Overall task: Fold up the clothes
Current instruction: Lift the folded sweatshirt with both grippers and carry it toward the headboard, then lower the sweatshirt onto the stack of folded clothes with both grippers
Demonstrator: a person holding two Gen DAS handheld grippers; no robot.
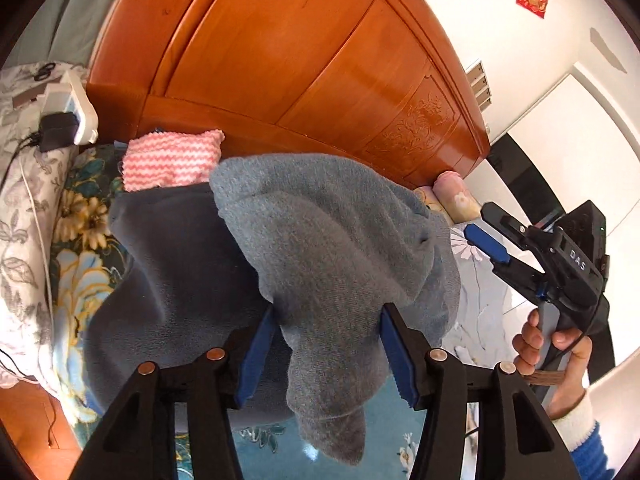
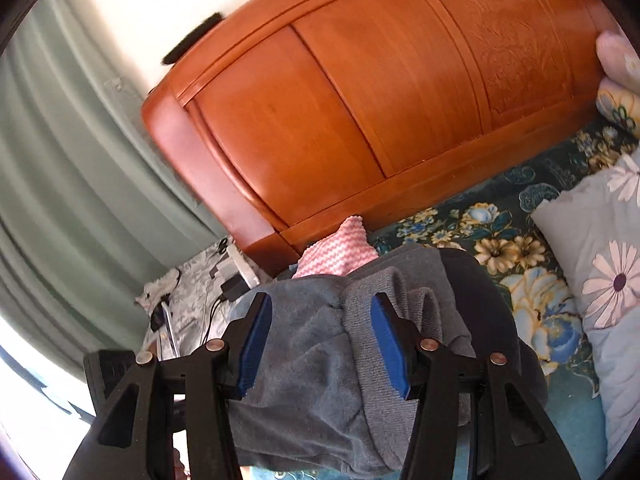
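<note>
The left gripper [image 1: 326, 350] is seen with its blue pads spread, and a fold of the grey garment [image 1: 332, 248] hangs loosely between them; the right-hand pad lies against the cloth, the left-hand pad stands clear of it, so no squeeze is shown. The right gripper [image 2: 320, 344] is likewise held apart above the same grey garment [image 2: 320, 344], with cloth seen beyond the gap and no pinch visible on either pad. From the left wrist view the right gripper [image 1: 490, 232] is also seen off to the side, parted and empty, gripped by a hand [image 1: 556, 352] in a blue sleeve with a white cuff. The garment is heaped on the floral bedspread [image 2: 500, 240], near the wooden headboard [image 2: 360, 100]. A pink zigzag cloth [image 1: 172, 164] is tucked between the heap and the headboard. A pale flowered pillow [image 2: 608, 260] lies beside the heap.
</note>
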